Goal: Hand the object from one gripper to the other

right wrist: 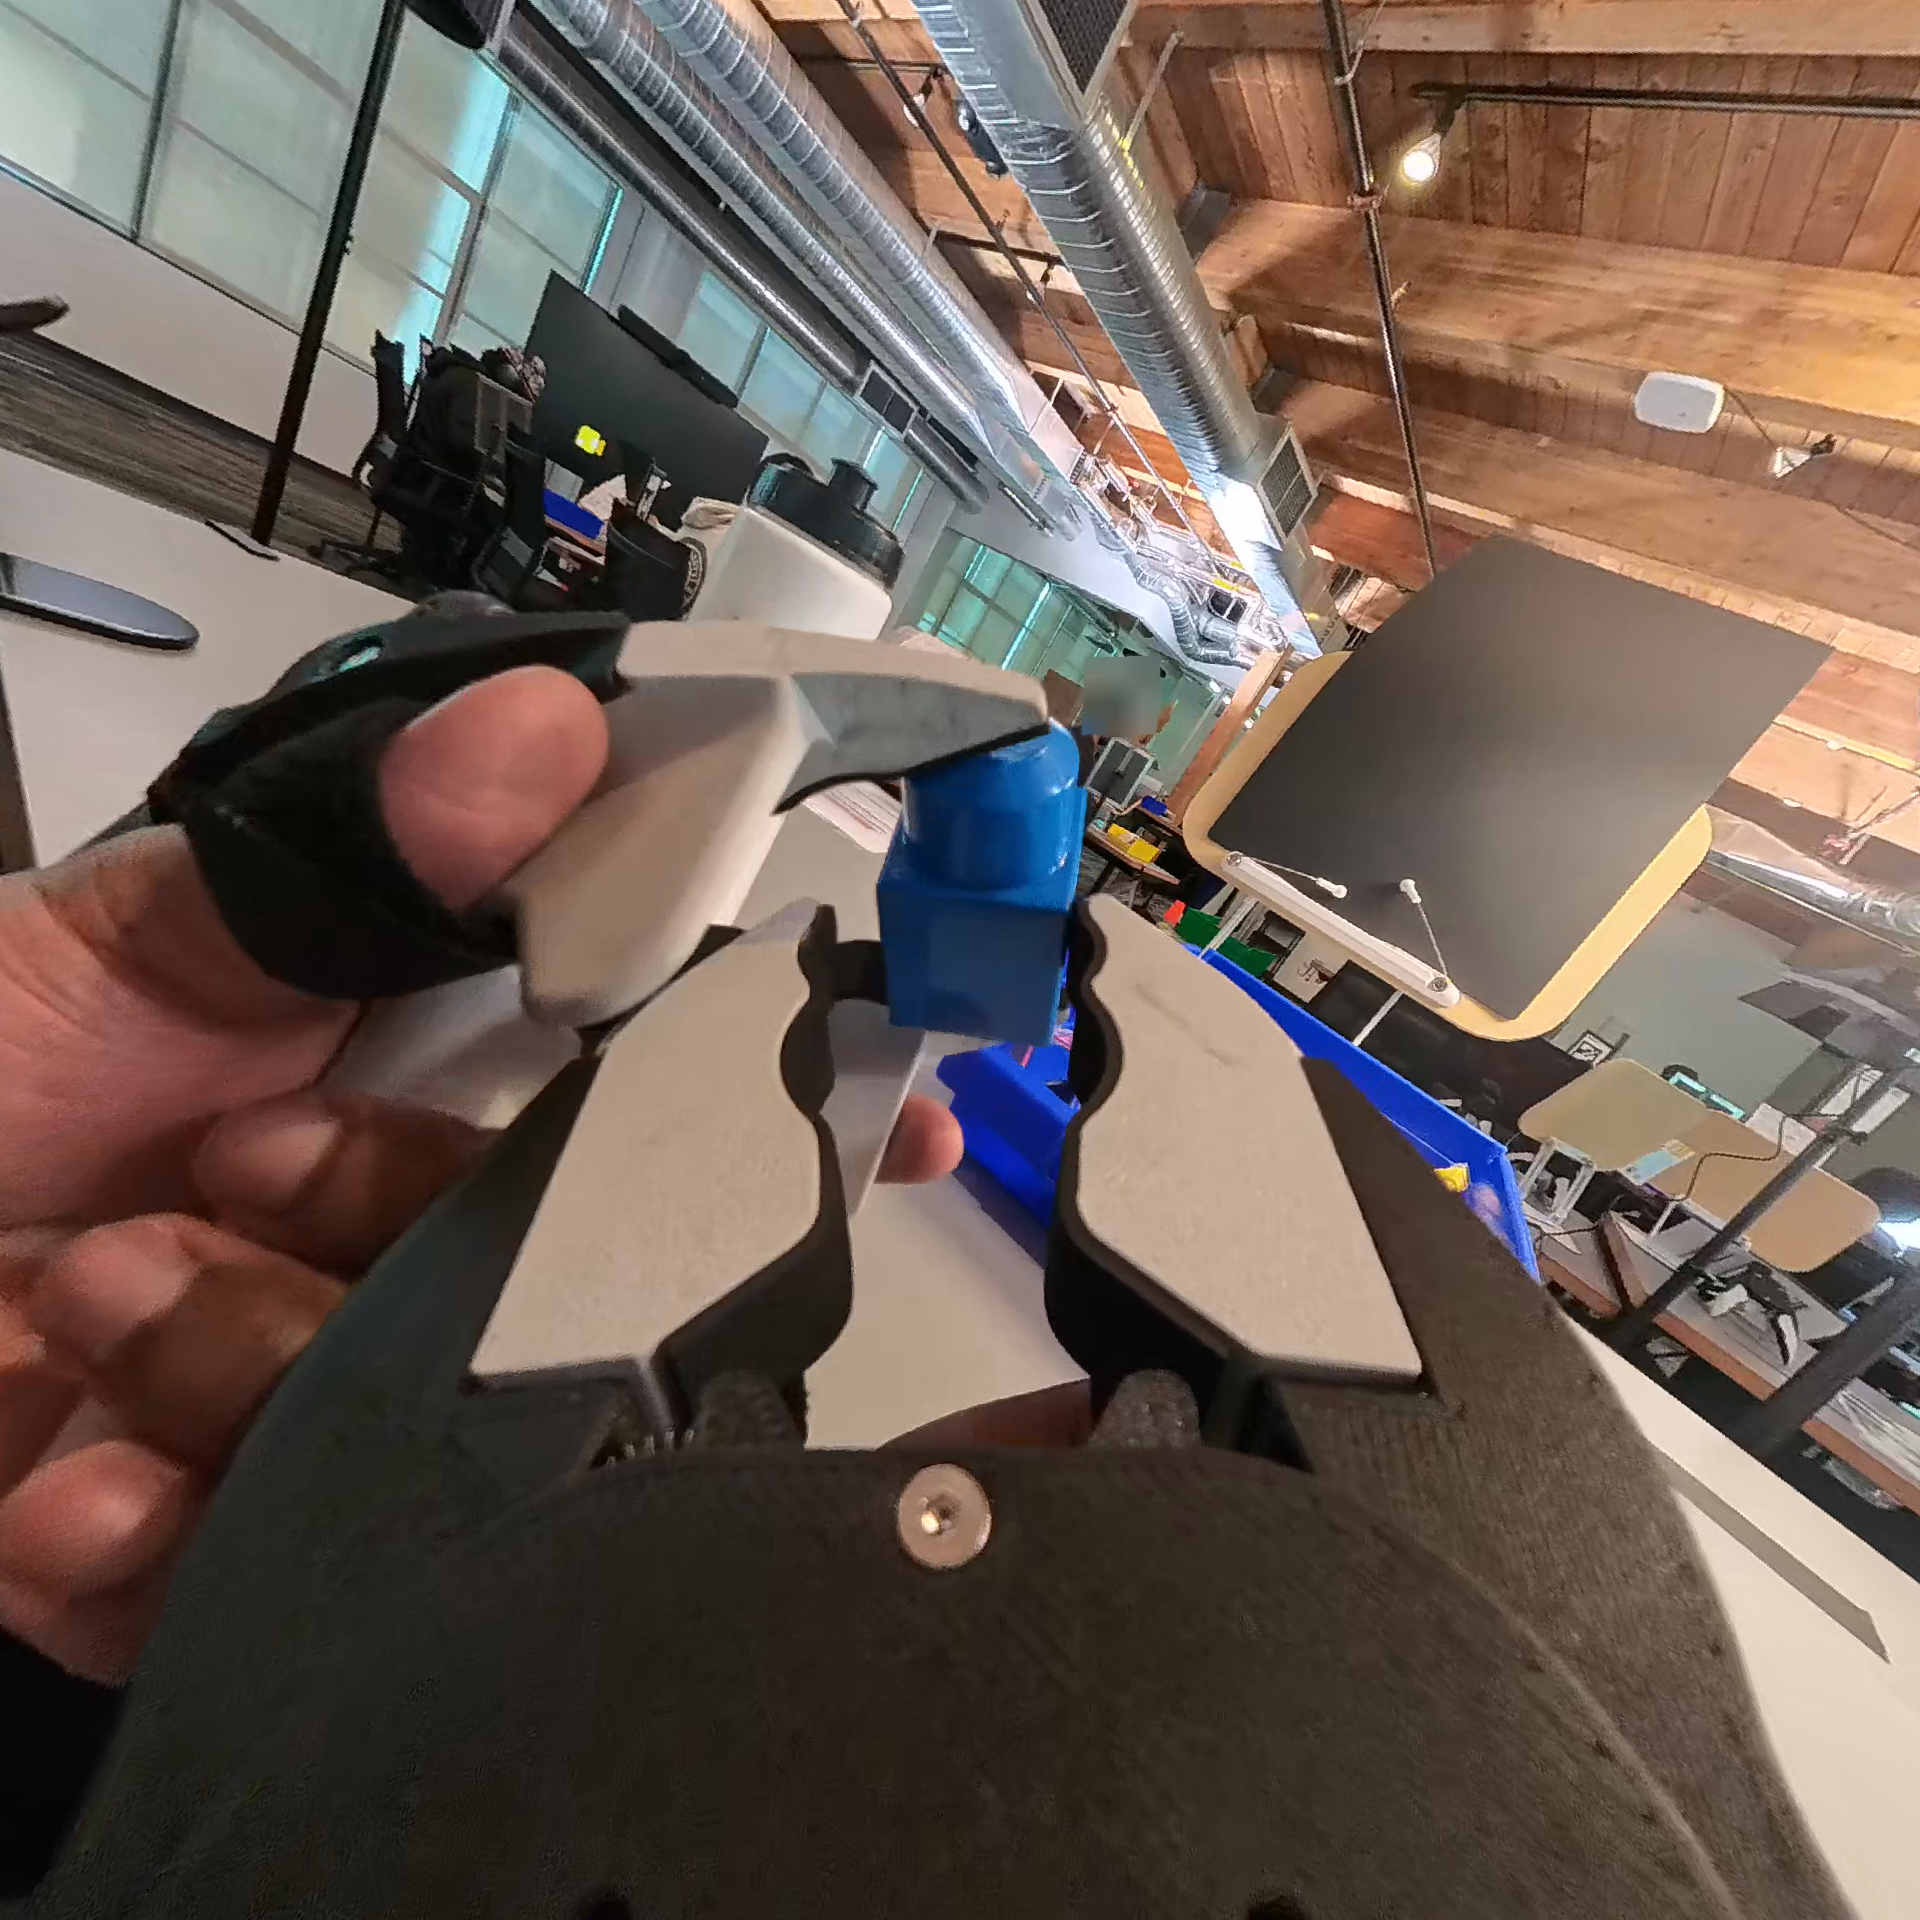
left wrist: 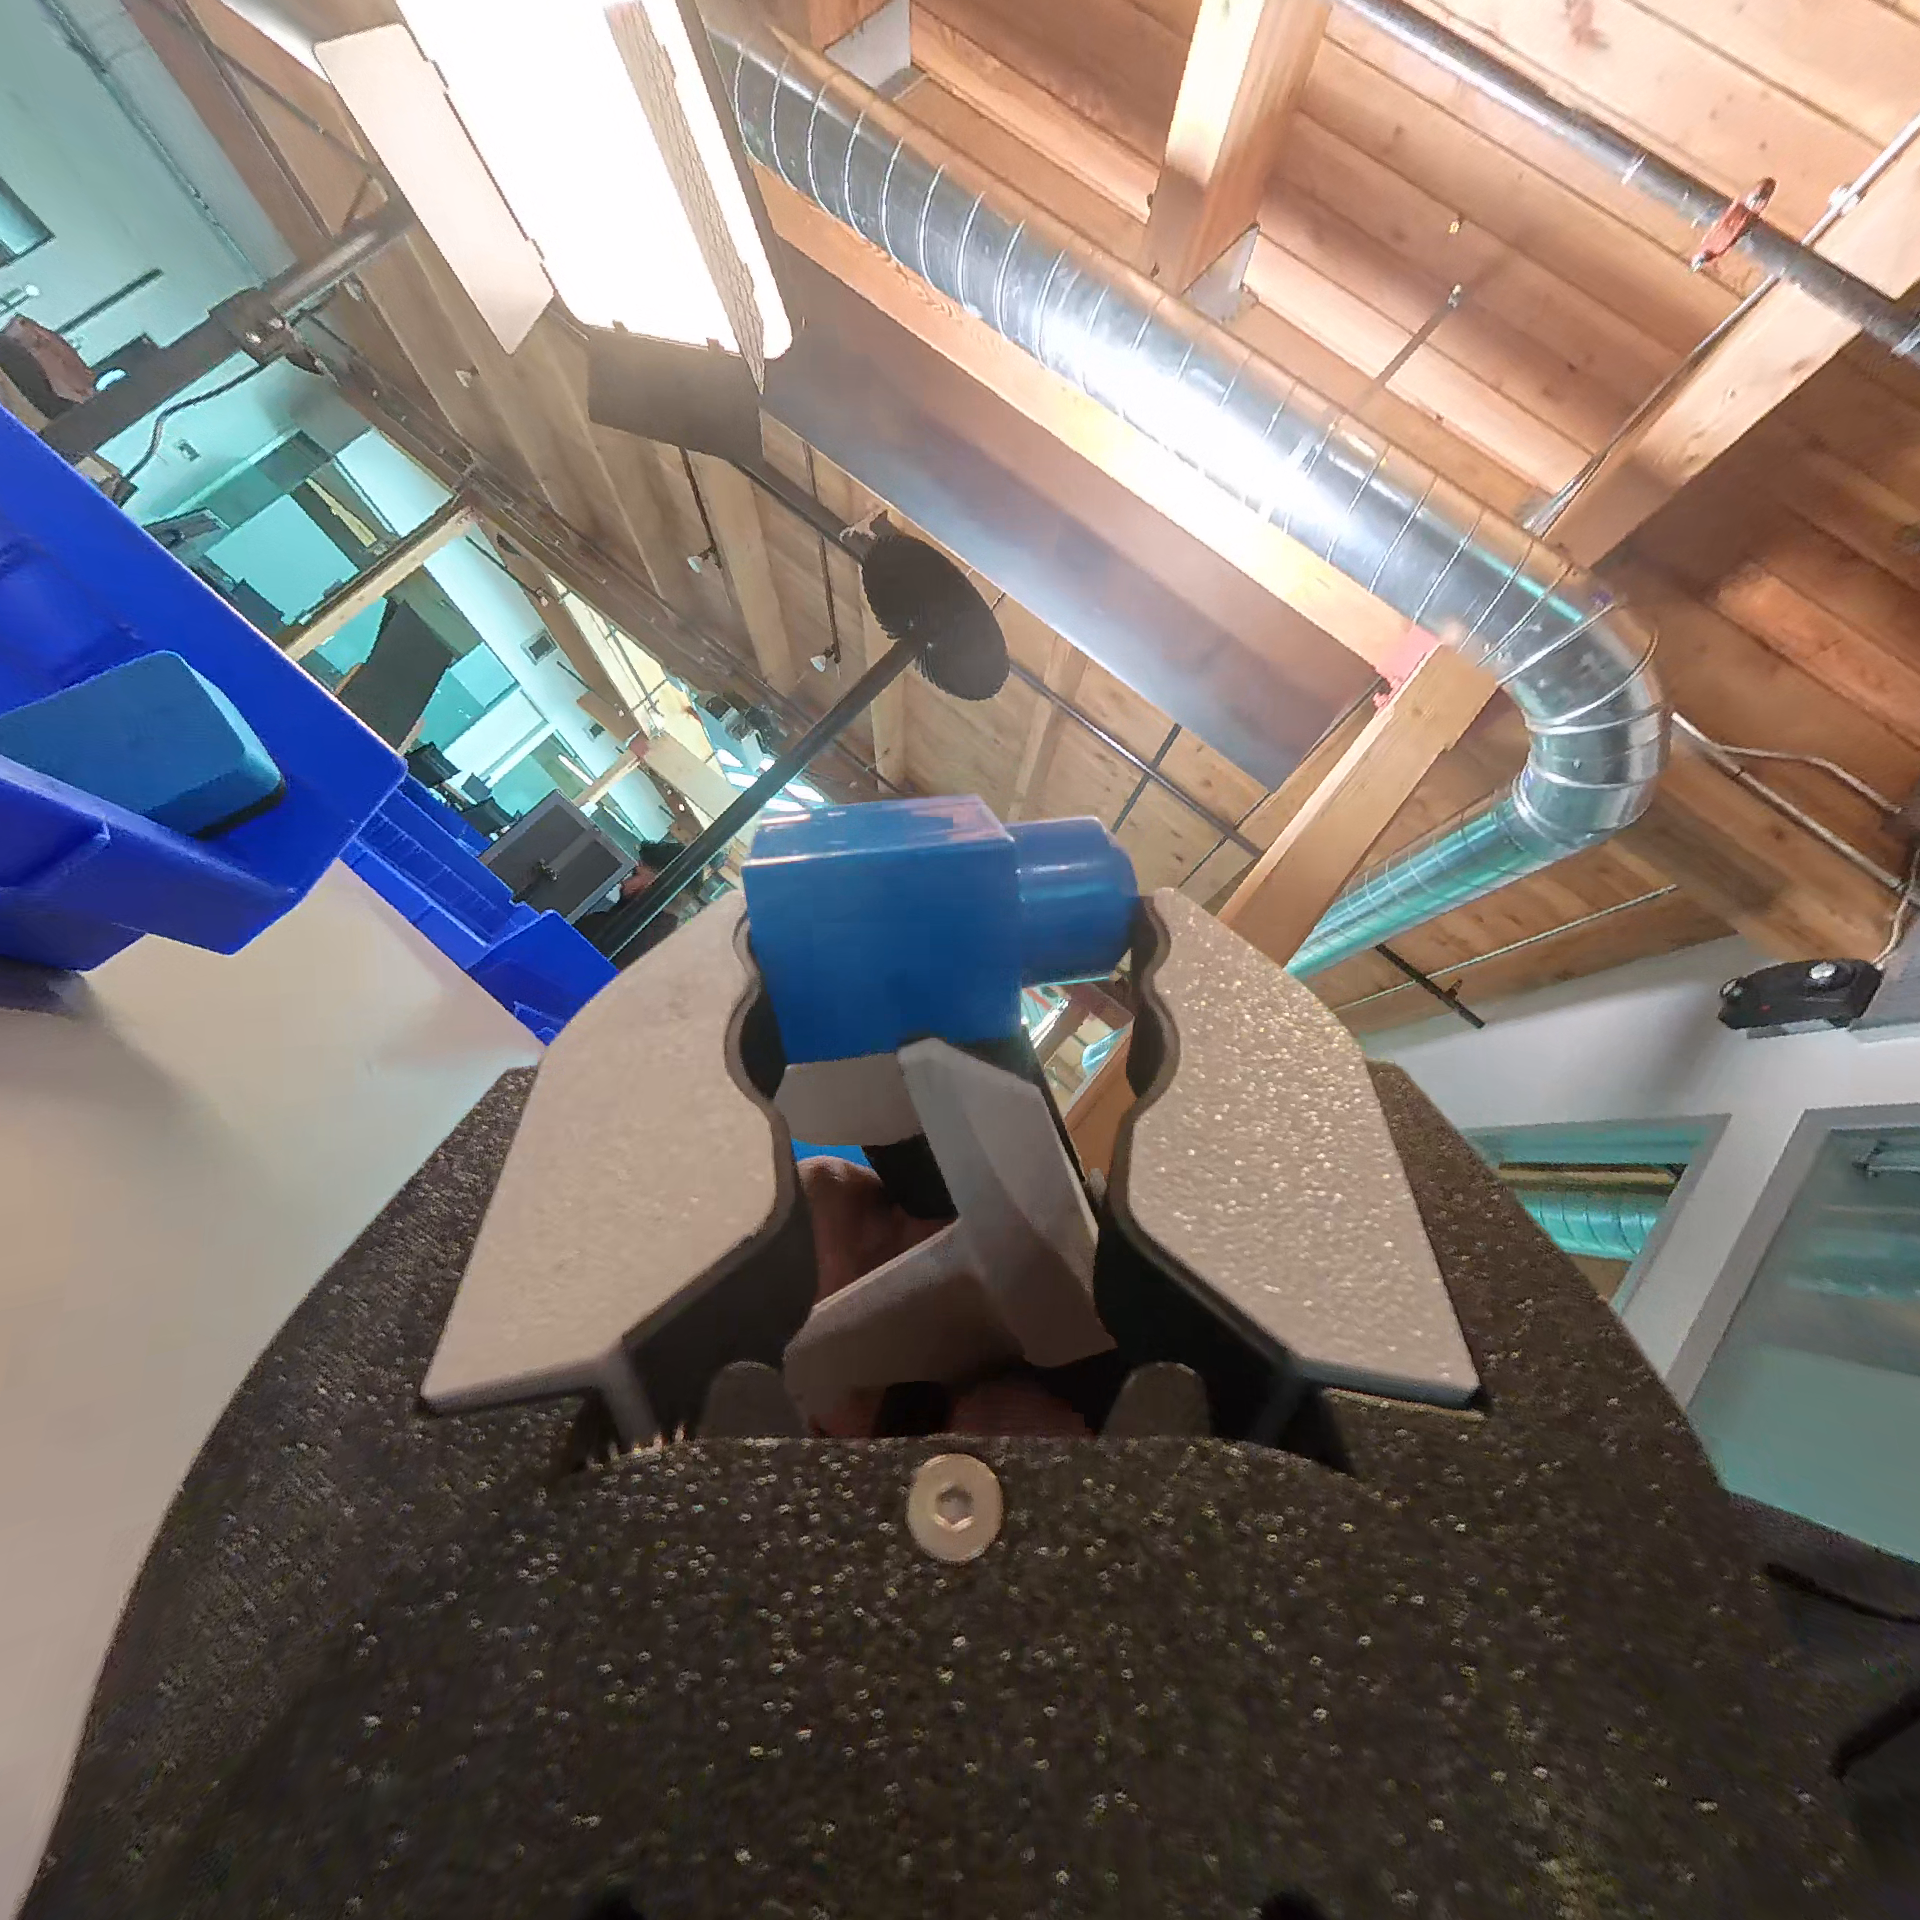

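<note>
- Left wrist view: the left gripper has its jaws pinching the block, a blue cube with a round stud on one face.
- The left jaw lies on the cube's flat side. The right jaw lies on the end of the stud.
- The block sits up at the jaw tips, in the air above the white counter.
- Below the block, the grey fingers of the right gripper reach up to its underside.
- Blue bins stand on the counter to the left. A lit light panel and a silver duct hang under the wooden ceiling.
- Right wrist view: the right gripper's jaws are spread around the cube part of the block. The right jaw is against it, and a dark gap shows beside the left jaw.
- The left gripper comes in from the left, with one finger on top of the stud and the other under the cube.
- A hand with a black strap over the thumb holds that gripper.
- A blue bin lies on the counter beyond the jaws.
</note>
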